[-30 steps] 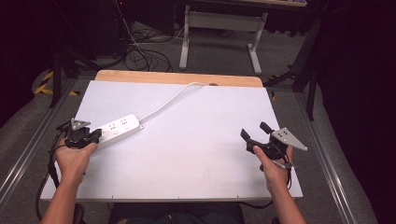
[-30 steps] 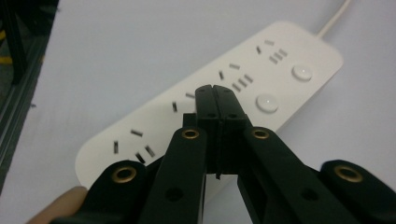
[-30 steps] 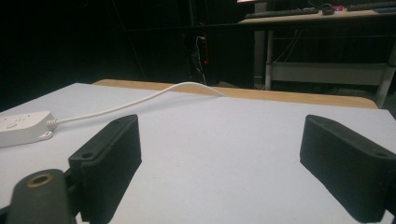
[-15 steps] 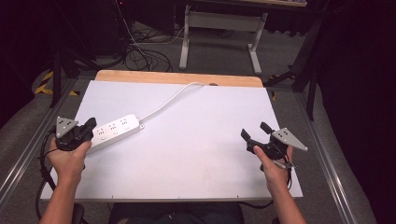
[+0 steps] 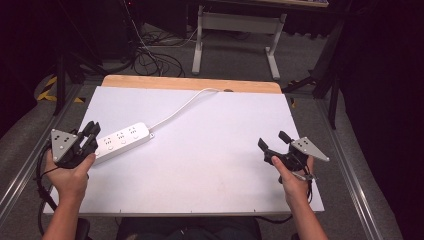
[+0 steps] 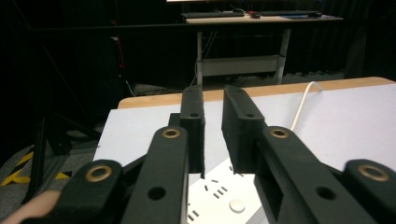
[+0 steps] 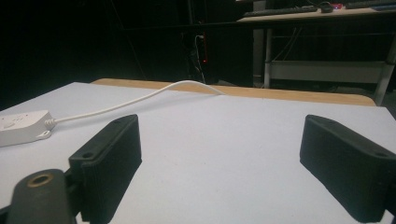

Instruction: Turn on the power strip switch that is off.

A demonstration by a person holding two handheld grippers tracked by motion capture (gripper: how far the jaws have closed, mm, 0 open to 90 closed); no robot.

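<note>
Left tool [image 5: 92, 131] at the near end of the white plastic power strip [image 5: 121, 141].
Its jaws have just been opening, slightly parted, nothing between; right tool [image 5: 274, 142], well right of the strip, spread wide, empty.

Lab-style recording room, dark all round

A white-topped table [image 5: 210, 165] stands on grey carpet among black drapes, loose cables [image 5: 150, 55], a metal-legged desk [image 5: 235, 20] and yellow-black hazard tape [image 5: 47, 87].
</note>
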